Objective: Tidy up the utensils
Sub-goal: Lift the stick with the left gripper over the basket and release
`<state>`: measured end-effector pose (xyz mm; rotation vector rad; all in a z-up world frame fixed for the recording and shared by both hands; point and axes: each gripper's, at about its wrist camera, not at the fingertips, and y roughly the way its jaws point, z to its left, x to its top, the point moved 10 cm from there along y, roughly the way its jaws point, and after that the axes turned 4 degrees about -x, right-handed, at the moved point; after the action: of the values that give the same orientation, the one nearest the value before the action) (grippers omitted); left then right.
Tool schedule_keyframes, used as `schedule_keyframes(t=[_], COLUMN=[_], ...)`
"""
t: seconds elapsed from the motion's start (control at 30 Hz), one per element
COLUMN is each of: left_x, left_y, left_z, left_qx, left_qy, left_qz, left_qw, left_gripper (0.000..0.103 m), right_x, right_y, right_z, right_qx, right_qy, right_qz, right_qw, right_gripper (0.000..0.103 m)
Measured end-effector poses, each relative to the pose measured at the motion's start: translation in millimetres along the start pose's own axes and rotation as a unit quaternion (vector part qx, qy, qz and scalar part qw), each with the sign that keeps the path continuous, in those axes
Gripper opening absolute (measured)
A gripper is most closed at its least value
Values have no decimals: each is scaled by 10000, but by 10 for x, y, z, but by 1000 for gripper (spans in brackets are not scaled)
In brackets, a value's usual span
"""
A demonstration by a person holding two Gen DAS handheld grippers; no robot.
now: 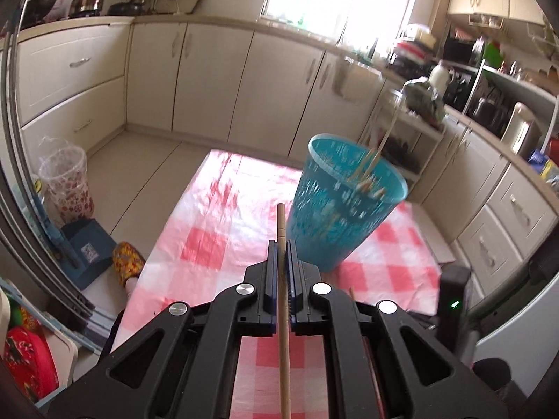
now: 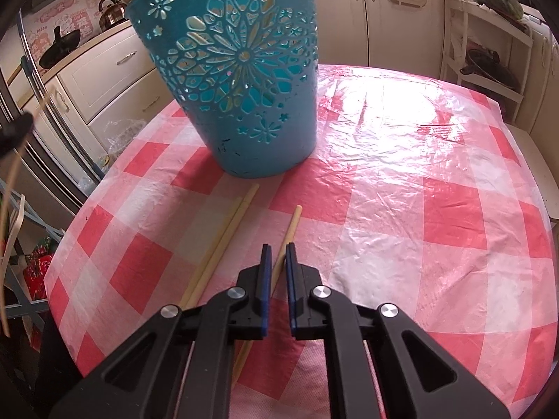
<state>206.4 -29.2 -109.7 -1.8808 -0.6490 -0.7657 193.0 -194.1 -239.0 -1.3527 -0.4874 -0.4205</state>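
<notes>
A blue perforated basket (image 1: 344, 202) stands on the red-and-white checked table (image 1: 209, 237) and holds several chopsticks, blurred by motion. My left gripper (image 1: 282, 244) is shut on a wooden chopstick (image 1: 281, 223), held above the table just left of the basket. In the right wrist view the basket (image 2: 241, 80) stands ahead. My right gripper (image 2: 276, 249) is slightly open, low over a single chopstick (image 2: 289, 234) that lies on the table (image 2: 401, 209) between its fingers. Two paler chopsticks (image 2: 223, 241) lie side by side just to its left.
Cream kitchen cabinets (image 1: 216, 76) line the far wall under a bright window. A lined waste bin (image 1: 66, 181) stands on the floor at left. A white rack (image 2: 489, 52) with pans stands beyond the table at right. The fridge (image 2: 45, 139) is left of the table.
</notes>
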Motion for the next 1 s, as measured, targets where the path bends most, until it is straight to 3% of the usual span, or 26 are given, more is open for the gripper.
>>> schedule_keyframes(t=[0.27, 0.67, 0.83, 1.0], left_x=[572, 1707, 1979, 2009], left_y=[-159, 380, 663, 877], left_z=[-278, -719, -750, -768], left_qx=[-241, -445, -399, -337], left_qy=[15, 4, -107, -62], left_qz=[-594, -1437, -1703, -1814], left_qw=[9979, 9886, 9845, 9828], left_gripper=[5, 5, 5, 5], right_x=[3, -2, -7, -3], right_y=[3, 13, 6, 3], right_z=[6, -15, -50, -91], right_qx=[22, 112, 210, 337], right_qy=[31, 129, 200, 298], right_qz=[-1, -5, -1, 14], right_qw=[10000, 9999, 9996, 9990], right_gripper=[9, 9, 9, 9])
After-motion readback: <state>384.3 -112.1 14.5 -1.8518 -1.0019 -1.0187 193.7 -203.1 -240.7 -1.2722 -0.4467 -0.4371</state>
